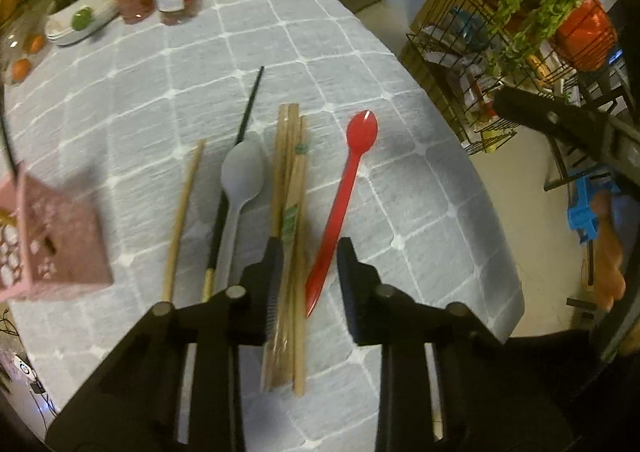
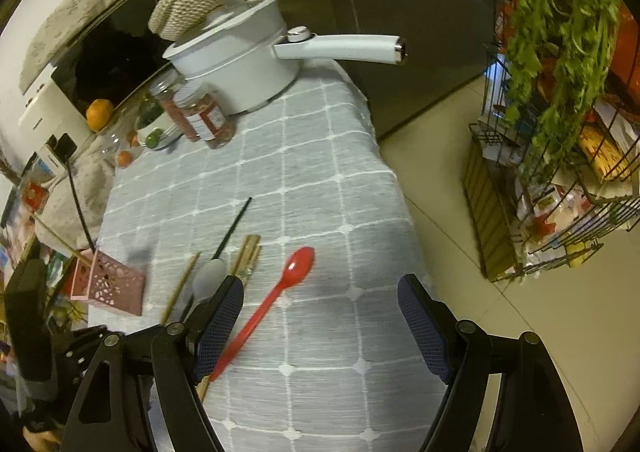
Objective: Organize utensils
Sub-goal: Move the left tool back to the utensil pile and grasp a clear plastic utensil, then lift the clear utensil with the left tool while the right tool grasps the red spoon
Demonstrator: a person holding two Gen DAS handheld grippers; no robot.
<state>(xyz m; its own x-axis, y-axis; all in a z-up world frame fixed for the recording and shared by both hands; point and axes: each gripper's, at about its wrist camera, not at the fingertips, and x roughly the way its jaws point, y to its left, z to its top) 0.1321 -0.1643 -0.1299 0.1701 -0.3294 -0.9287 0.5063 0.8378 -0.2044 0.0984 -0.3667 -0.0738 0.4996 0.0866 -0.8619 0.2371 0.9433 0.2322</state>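
my left tongs hang open over the counter, its right edge close by. red spoon handle lies between the tips, wooden chopsticks beneath the left one. my right tongs gape wide, bare cloth between, spoon by the left tip.

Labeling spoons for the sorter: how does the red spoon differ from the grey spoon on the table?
Colour: the red spoon is glossy red; the grey spoon is pale matte grey.
Shape: the red spoon has a small narrow bowl and a long thin handle; the grey spoon's bowl is wider.
Position: the red spoon lies alone on the cloth, right of the wooden chopsticks; the grey spoon lies left of them, over a black chopstick.
Shared: both lie flat, bowls pointing away.
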